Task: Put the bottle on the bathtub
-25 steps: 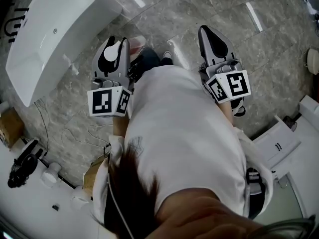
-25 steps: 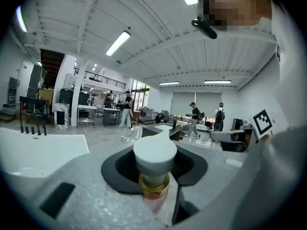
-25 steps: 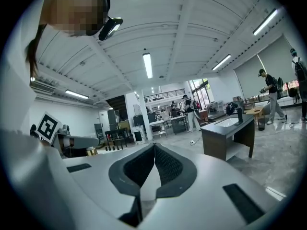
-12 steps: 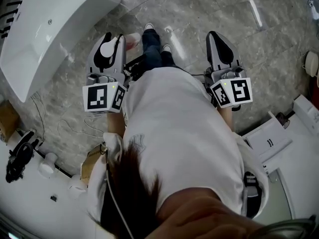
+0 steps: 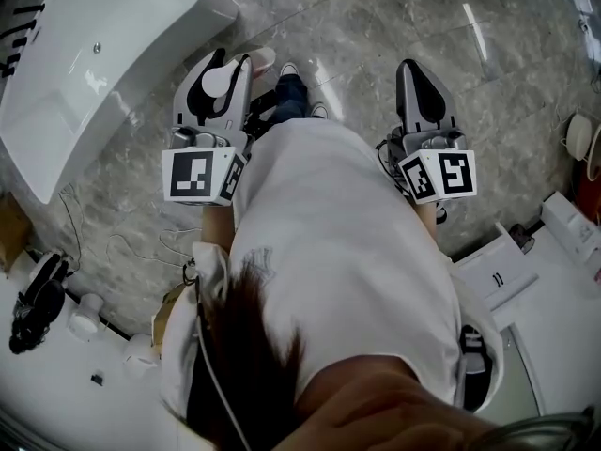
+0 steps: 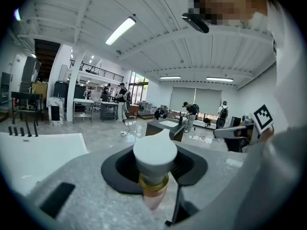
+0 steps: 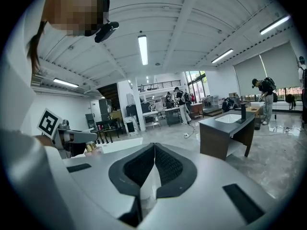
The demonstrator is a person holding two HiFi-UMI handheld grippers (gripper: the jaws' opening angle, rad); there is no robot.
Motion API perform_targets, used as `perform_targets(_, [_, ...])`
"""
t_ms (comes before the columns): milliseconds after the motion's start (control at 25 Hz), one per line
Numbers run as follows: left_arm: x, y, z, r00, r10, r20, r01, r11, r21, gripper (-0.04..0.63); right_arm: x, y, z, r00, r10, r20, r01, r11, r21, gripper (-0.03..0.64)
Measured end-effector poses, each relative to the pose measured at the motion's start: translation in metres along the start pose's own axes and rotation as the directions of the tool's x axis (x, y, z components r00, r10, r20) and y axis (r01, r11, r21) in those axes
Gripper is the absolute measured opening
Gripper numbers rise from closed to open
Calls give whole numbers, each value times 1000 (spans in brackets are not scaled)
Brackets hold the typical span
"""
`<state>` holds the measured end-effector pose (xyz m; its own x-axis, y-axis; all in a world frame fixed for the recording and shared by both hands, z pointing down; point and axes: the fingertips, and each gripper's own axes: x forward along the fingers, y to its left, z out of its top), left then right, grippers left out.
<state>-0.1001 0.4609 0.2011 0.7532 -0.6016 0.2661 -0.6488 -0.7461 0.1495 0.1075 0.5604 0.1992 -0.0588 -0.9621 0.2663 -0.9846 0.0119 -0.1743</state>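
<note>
Head view, lower right: a white fixture (image 5: pixel 526 269) bears a small dark mark resembling the numeral "11", though at this size it may be only two short strokes. Centre left and centre right: the left marker cube (image 5: pixel 201 176) and the right marker cube (image 5: pixel 439 174) carry black-and-white square code patterns, not letters or numbers. Both gripper views: no legible text, brand or sign.
</note>
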Motion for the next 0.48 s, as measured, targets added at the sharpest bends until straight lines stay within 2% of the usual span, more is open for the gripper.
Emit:
perform_targets(320, [18, 37, 10, 1000, 0, 0, 0, 1000, -3, 144, 32, -1, 11, 999, -35, 0, 35, 999, -9, 12])
perform_targets(480, [19, 54, 12, 1000, 25, 9, -25, 1000, -18, 143, 45, 3, 12, 999, -40, -10, 40, 999, -7, 12])
